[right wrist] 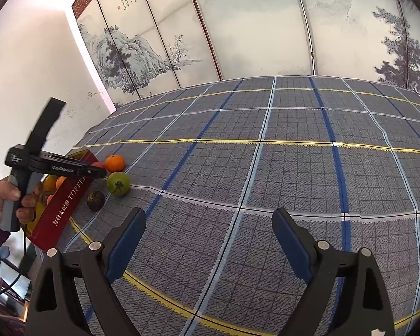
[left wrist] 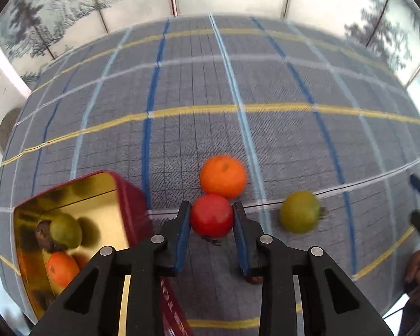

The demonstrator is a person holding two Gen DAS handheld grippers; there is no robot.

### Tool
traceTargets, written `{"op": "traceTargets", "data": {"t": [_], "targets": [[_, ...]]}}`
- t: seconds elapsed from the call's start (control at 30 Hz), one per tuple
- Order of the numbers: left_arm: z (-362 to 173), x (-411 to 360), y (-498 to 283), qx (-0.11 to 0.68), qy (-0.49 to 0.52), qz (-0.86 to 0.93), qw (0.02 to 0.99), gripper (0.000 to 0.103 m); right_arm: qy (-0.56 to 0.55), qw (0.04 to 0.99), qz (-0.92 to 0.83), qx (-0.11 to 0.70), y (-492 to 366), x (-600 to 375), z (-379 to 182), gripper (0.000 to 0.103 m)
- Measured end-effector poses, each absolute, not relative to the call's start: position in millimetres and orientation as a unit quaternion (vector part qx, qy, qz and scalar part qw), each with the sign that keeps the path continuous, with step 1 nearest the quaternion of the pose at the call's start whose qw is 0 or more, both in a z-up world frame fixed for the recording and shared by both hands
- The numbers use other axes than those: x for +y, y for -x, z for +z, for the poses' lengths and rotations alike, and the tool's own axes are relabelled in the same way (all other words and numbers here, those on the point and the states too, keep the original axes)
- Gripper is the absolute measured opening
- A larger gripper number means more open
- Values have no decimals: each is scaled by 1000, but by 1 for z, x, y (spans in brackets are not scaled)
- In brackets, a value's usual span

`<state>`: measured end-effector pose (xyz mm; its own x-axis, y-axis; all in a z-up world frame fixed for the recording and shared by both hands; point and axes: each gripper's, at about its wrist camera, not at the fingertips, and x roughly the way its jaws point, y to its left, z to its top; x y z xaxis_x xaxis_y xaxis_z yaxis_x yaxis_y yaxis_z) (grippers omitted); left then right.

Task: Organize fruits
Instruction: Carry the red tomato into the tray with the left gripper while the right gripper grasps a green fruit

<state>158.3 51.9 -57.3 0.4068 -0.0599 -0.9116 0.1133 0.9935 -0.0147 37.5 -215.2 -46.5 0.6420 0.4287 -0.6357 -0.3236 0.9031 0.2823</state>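
My left gripper (left wrist: pixel 211 208) is shut on a red fruit (left wrist: pixel 211 216), held just above the plaid tablecloth. An orange (left wrist: pixel 223 176) lies right behind it and a green fruit (left wrist: pixel 300 212) lies to its right. The red tin (left wrist: pixel 131 204) with a gold inside stands at the left and holds a green fruit (left wrist: pixel 65 231), an orange (left wrist: pixel 62 268) and a brown fruit (left wrist: pixel 44 235). In the right wrist view the tin (right wrist: pixel 64 204), the orange (right wrist: pixel 114 163), the green fruit (right wrist: pixel 118 183) and a brown fruit (right wrist: pixel 95 200) sit far left. My right gripper (right wrist: pixel 208 218) is open and empty over the cloth.
The table (right wrist: pixel 266 168) is covered by a grey plaid cloth with blue and yellow lines. A painted folding screen (right wrist: pixel 238 33) stands behind its far edge. The person's hand holding the left gripper (right wrist: pixel 56 165) shows at the left of the right wrist view.
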Motion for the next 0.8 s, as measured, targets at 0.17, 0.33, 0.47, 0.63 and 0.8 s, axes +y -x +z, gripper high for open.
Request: {"op": "traceTargets", "data": {"t": [0.17,0.33,0.47,0.63,0.8], "targets": [[-17,54,-117,502,21,-82,861,30,-40,891,266,367,-38,-185,-40,87],[2,65,-84,485,51,-84,869,30,5,871,333,360,-51,-127,-31,68],[10,74,-56,481,63,-79,871,30,17,858,357,369,-71,-92,-34,67],[16,87,-30,471,67,-65,877,30,40,848,358,388,-92,-63,-48,61],[20,101,-12,464,73,-51,881,31,71,834,352,420,-104,-44,-65,39]]}}
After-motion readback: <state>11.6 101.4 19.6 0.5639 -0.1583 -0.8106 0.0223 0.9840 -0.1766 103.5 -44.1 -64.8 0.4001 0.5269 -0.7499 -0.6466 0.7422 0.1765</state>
